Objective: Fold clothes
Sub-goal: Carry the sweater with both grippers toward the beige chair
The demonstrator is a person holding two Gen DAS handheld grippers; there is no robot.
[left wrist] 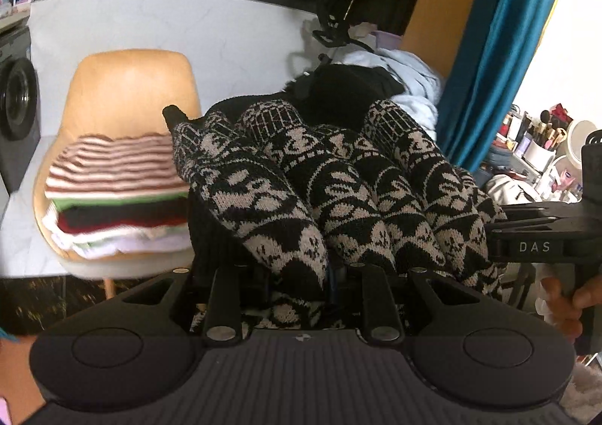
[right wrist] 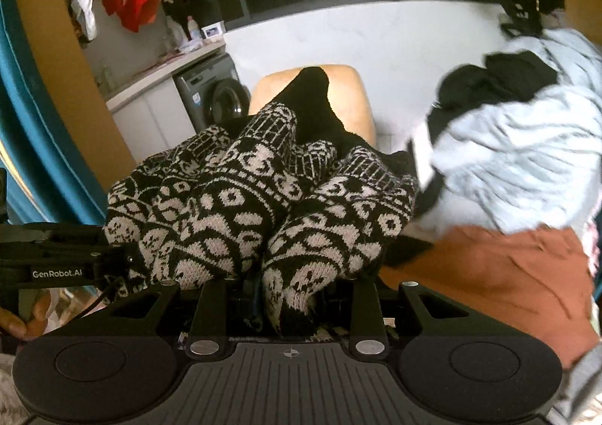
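Observation:
A black and cream patterned knit sweater [left wrist: 338, 184] is bunched up and held in the air between both grippers; it also fills the middle of the right wrist view [right wrist: 256, 206]. My left gripper [left wrist: 301, 274] is shut on the sweater; its fingertips are buried in the knit. My right gripper [right wrist: 289, 293] is shut on the sweater too, fingertips hidden by the fabric. The right gripper's side shows at the right of the left wrist view [left wrist: 538, 236]. The left gripper's side shows at the left of the right wrist view [right wrist: 56, 259].
A tan chair [left wrist: 128, 86] holds a stack of folded clothes [left wrist: 116, 195], striped one on top. A pile of unfolded clothes, light blue [right wrist: 526, 146] and black, lies to the right with an orange garment [right wrist: 500, 274]. A washing machine [right wrist: 214, 93] and teal curtain [left wrist: 485, 48] stand behind.

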